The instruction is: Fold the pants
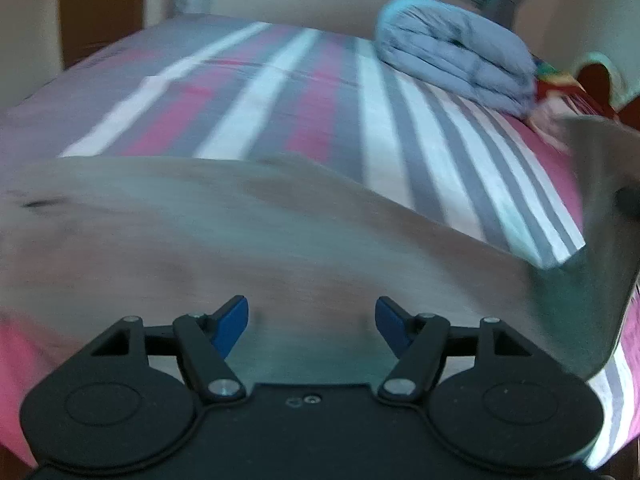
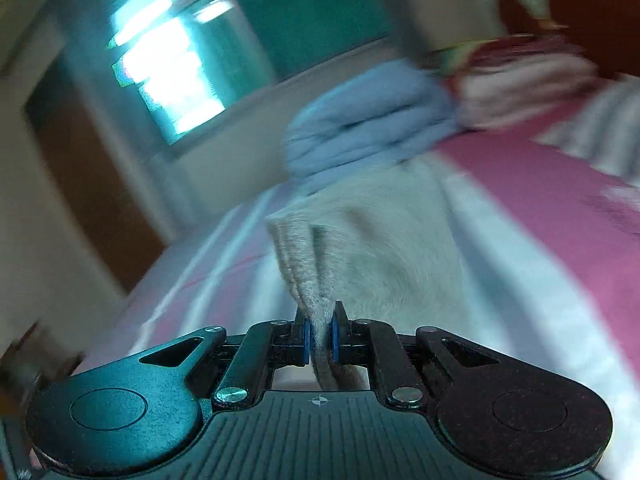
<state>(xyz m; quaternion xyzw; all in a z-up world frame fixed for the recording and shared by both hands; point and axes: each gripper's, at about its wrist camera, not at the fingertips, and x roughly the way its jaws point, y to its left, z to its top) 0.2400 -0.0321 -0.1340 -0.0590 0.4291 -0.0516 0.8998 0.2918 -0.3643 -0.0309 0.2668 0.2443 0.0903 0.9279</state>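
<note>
Beige pants lie across the striped bed in the left wrist view, blurred by motion, with one end lifted at the right. My left gripper is open just above the pants and holds nothing. In the right wrist view my right gripper is shut on a bunched edge of the pants, which trail away from its blue pads toward the bed.
The bed has a pink, grey and white striped sheet. A folded blue-grey blanket lies at its far right, with colourful cloth beside it. A wooden door and a bright window stand beyond.
</note>
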